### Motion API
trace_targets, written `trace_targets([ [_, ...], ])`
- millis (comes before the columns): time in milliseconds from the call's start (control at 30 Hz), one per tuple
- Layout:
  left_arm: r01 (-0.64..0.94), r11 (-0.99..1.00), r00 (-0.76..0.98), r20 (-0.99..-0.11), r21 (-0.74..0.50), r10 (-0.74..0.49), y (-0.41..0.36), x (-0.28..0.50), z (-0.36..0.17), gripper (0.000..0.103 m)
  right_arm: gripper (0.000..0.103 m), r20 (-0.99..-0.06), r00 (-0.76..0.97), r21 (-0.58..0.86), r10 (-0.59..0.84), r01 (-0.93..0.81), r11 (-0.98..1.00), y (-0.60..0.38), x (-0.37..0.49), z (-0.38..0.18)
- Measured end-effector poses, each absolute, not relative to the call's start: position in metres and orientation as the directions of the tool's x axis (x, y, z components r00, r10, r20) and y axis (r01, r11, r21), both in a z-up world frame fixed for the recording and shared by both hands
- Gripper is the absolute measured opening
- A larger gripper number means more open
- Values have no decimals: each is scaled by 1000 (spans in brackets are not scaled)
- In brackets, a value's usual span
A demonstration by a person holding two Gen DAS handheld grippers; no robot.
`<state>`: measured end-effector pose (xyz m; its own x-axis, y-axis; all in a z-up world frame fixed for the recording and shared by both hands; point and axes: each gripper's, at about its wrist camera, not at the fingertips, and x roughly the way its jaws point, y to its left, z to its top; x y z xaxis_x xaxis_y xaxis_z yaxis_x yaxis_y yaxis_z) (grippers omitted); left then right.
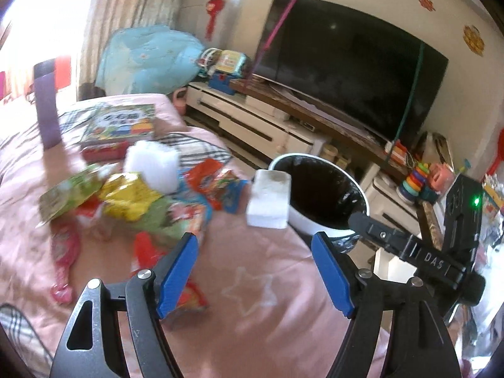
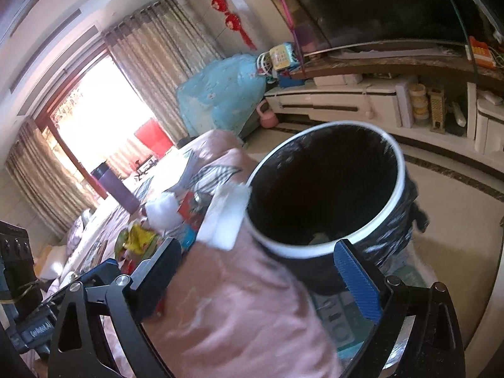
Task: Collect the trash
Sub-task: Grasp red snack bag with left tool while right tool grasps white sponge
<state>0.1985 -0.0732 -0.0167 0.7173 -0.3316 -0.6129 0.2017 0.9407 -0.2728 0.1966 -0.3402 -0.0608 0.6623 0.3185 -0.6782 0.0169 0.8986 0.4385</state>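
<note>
The left gripper (image 1: 255,242) stands with its ribbed blue pads wide apart and nothing between them, over a pink bedcover (image 1: 258,299) printed with a faint white star. The right gripper (image 2: 261,252) is spread wider still, also empty, its jaws framing the edge of the bed and the near rim of the trash bin (image 2: 400,170).

That bin is round, white-rimmed and lined with a shiny black bag; it stands on the floor hard against the bed's edge, and its inside is too dark to read beyond a pale scrap at the bottom. A white foam block (image 1: 269,198) lies on the cover just beside the rim. Past it sits a heap of crinkled snack wrappers (image 1: 132,198) in yellow, green, red and orange, their print blurred, with a fluffy white wad (image 1: 151,163) on top.

In the left view, the right gripper's black body reads "DAS".
</note>
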Motion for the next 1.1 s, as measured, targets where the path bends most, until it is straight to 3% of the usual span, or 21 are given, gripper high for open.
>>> trace_targets([
  [333,117,953,721,-636,-279,-275,-28,170,-14,77,99,-689,642,411,335,-35,911,-303,199,-64],
  [800,67,941,611,-733,-330,-301,-14,220,-37,79,98,-722,629,314,288,-74,947,-281,240,-78],
  [900,72,946,597,-746,-317,-296,-18,229,-45,77,93,-748,600,299,284,-77,951,-278,258,-88],
  [933,76,945,593,-747,-319,-300,-19,232,-46,73,89,-755,590,299,285,-77,951,-277,262,-92],
  [1000,94,939,577,-751,-330,-322,-21,238,-51,56,79,-772,570,295,283,-75,953,-274,270,-101],
  [1067,109,935,553,-761,-337,-339,-25,242,-56,32,54,-785,556,284,274,-70,956,-273,273,-108],
  [1100,120,932,547,-760,-343,-350,-26,243,-57,30,52,-785,562,271,260,-66,960,-273,271,-108],
])
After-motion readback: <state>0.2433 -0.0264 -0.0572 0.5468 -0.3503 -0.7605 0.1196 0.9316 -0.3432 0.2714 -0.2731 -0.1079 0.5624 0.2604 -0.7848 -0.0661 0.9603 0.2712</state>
